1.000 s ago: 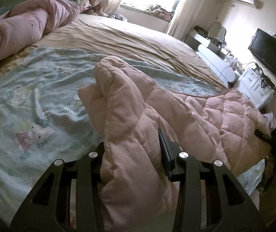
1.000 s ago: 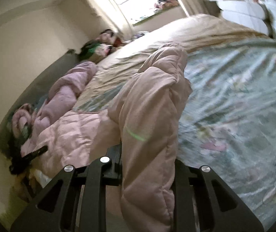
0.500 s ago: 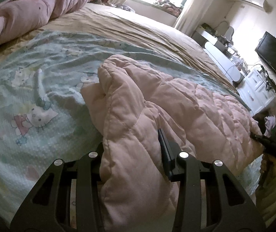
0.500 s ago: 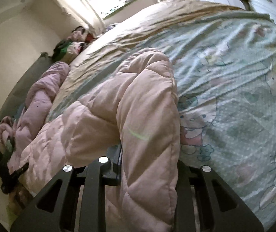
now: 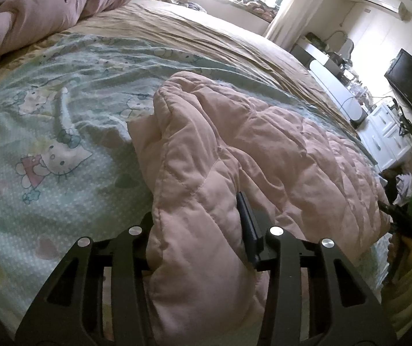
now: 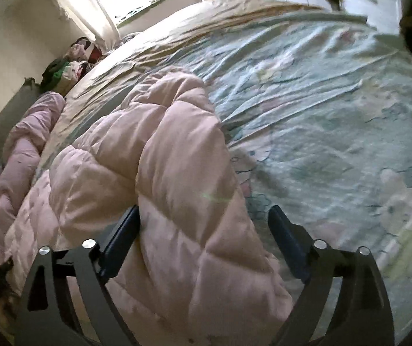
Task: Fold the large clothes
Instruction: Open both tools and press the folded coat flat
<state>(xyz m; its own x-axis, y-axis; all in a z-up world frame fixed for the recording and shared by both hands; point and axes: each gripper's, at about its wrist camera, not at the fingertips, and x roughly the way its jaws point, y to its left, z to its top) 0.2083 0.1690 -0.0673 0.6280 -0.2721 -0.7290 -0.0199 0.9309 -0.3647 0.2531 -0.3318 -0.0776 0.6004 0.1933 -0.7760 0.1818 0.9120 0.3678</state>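
Right gripper (image 6: 203,225): we are now spreading its jaws off the pink quilted coat (image 5: 234,150), lying across the bed (image 5: 61,132); left gripper (image 5: 194,219) jaws are pinching its fold; rumpled duvet (image 5: 33,17) beyond.

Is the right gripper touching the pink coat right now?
Touching. In the right wrist view the right gripper is open, yet the pink coat presses against its left finger; the right finger stands clear.

Left claw (image 5: 197,227) clamped tight, right claw (image 6: 206,230) spread wide apart
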